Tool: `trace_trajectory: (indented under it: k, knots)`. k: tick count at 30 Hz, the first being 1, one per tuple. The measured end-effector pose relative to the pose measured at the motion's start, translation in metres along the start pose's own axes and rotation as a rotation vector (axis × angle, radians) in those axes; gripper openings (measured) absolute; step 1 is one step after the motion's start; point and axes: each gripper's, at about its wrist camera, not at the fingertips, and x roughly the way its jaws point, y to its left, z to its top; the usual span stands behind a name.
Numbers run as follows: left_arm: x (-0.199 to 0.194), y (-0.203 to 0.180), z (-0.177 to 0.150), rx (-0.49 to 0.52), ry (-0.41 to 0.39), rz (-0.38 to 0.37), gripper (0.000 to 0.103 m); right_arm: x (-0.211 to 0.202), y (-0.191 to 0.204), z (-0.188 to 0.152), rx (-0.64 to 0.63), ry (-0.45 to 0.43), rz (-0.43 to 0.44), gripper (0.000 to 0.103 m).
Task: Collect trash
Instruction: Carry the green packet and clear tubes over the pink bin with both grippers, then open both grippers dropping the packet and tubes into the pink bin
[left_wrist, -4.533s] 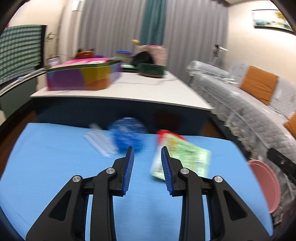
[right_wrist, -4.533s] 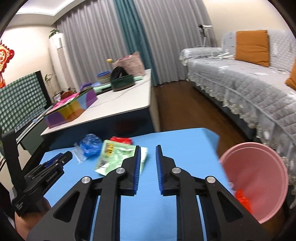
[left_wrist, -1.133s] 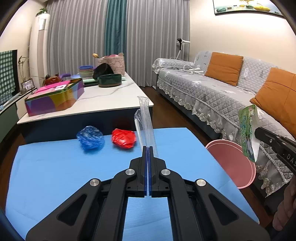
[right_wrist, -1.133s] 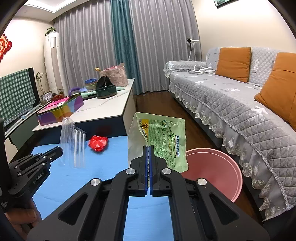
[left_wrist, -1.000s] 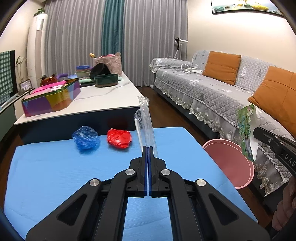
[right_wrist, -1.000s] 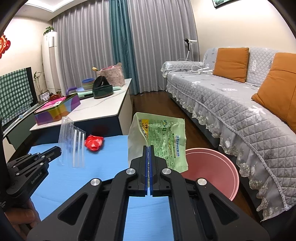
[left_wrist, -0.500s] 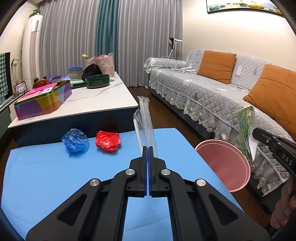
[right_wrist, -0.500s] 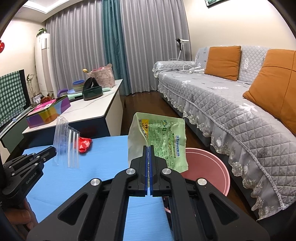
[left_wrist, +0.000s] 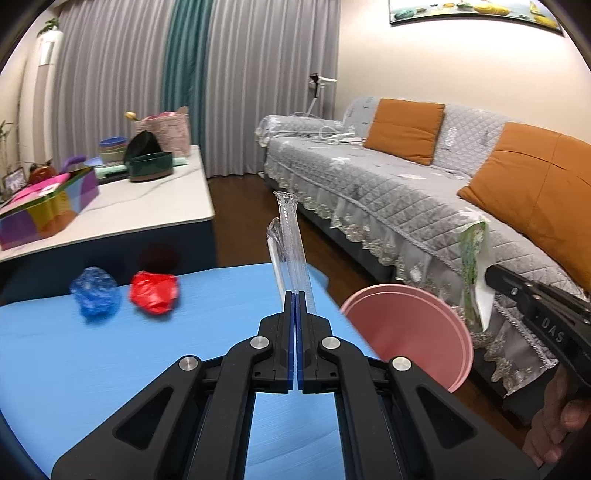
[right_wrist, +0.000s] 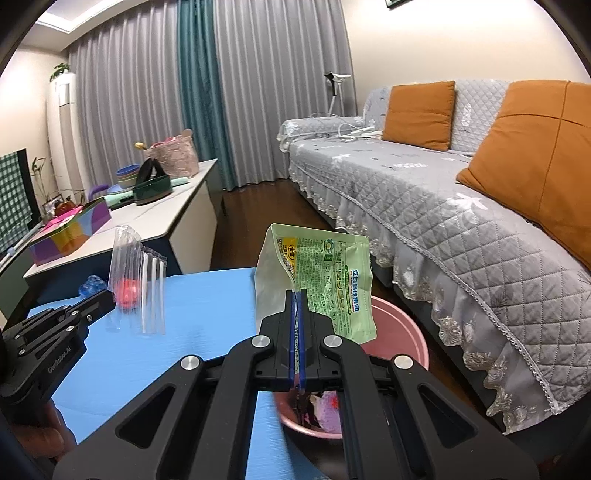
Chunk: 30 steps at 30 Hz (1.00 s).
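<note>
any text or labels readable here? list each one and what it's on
"DAS": on the side of the right gripper, rest cut off.
"Ge…" on the side of the left gripper: rest too blurred to read.
Green pouch held by the right gripper: dense print, too small to read.
Clear wrapper: no text visible.

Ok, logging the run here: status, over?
Left gripper shut on clear wrapper. Right gripper shut on green pouch, above pink bin. Blue wad and red wad on blue table. Nothing blocking.
</note>
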Motion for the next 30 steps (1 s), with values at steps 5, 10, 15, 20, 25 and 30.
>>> trace_trajectory:
  k: [5,10,15,20,25,30]
  knots:
    - [0.014,-0.023,0.002,0.011,-0.007,-0.061,0.0,0.01,-0.015,-0.001,0.018,0.011,-0.022,0.001]
    - [0.033,-0.045,0.0,0.04,0.0,-0.132,0.0,0.022,-0.025,-0.003,0.028,0.026,-0.037,0.001]
    - [0.05,-0.058,-0.002,0.043,0.01,-0.193,0.0,0.034,-0.033,-0.005,0.034,0.04,-0.052,0.001]
    - [0.066,-0.067,-0.005,0.043,0.028,-0.235,0.0,0.045,-0.043,-0.007,0.043,0.057,-0.065,0.001]
    - [0.081,-0.075,-0.009,0.048,0.055,-0.255,0.0,0.054,-0.051,-0.012,0.049,0.079,-0.077,0.001]
    - [0.09,-0.085,-0.014,0.076,0.081,-0.276,0.0,0.059,-0.056,-0.014,0.056,0.094,-0.085,0.002]
